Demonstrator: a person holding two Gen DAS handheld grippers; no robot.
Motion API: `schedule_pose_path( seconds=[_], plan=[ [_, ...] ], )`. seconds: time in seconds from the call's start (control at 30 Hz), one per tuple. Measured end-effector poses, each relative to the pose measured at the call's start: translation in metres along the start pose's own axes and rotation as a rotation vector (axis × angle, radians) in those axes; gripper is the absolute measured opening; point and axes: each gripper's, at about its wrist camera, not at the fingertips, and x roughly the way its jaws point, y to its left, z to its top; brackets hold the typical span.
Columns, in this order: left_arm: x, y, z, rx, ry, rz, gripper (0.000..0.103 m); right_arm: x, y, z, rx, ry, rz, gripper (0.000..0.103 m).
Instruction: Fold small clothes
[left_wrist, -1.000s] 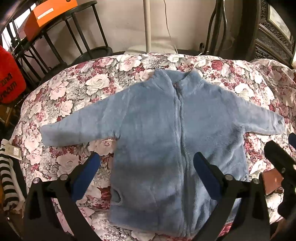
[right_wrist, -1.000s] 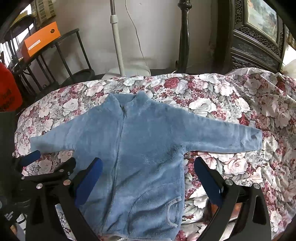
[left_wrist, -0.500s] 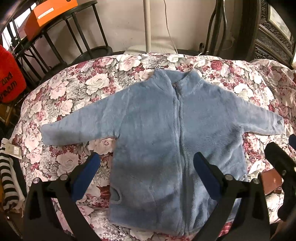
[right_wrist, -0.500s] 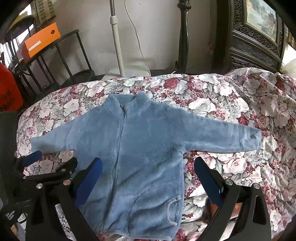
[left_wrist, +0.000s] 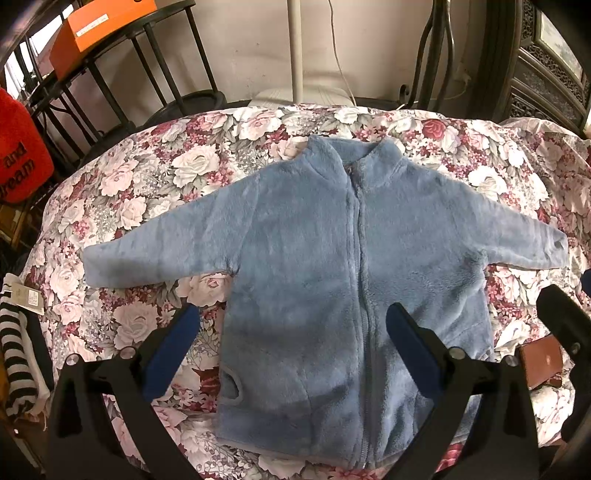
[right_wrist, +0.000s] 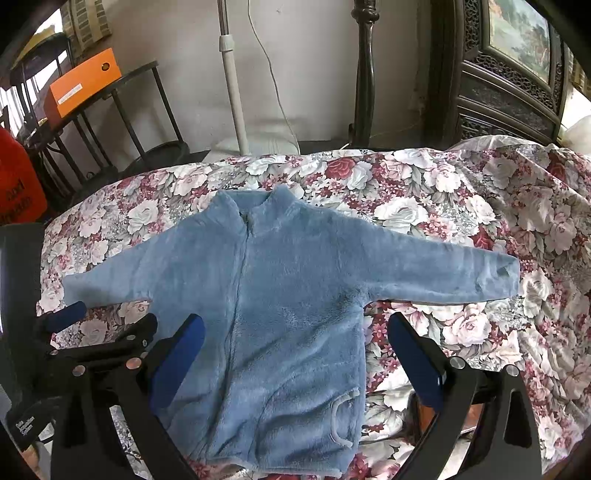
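A small blue fleece jacket (left_wrist: 332, 258) (right_wrist: 280, 295) lies flat and zipped, front up, on a floral cloth (left_wrist: 155, 177) (right_wrist: 461, 206), collar at the far side and both sleeves spread out sideways. My left gripper (left_wrist: 291, 328) hangs open above the jacket's lower left half, nothing between its blue pads. My right gripper (right_wrist: 295, 332) is open too, over the lower right half near the pocket. In the right wrist view the left gripper (right_wrist: 99, 332) shows at the left edge. One black finger of the right gripper (left_wrist: 565, 321) shows at the left wrist view's right edge.
A striped garment with a tag (left_wrist: 14, 343) hangs off the left edge. A brown flat object (left_wrist: 541, 363) lies on the cloth at the right. Behind stand a black metal rack with an orange box (left_wrist: 99, 29), a white pole (right_wrist: 232, 74), a red bag (left_wrist: 18, 162) and dark carved furniture (right_wrist: 509, 74).
Both grippers have drawn back slightly toward me; the jacket's hem now shows more fully. The jacket itself has not moved.
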Motion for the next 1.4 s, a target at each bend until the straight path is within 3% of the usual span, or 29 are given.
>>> schedule_pose_path(
  seconds=[1.4],
  plan=[
    [-0.0005, -0.0014, -0.0001, -0.001, 0.006, 0.003, 0.098, -0.0024, -0.0018, -0.0018, 0.000, -0.005, 0.000, 0.100]
  ],
)
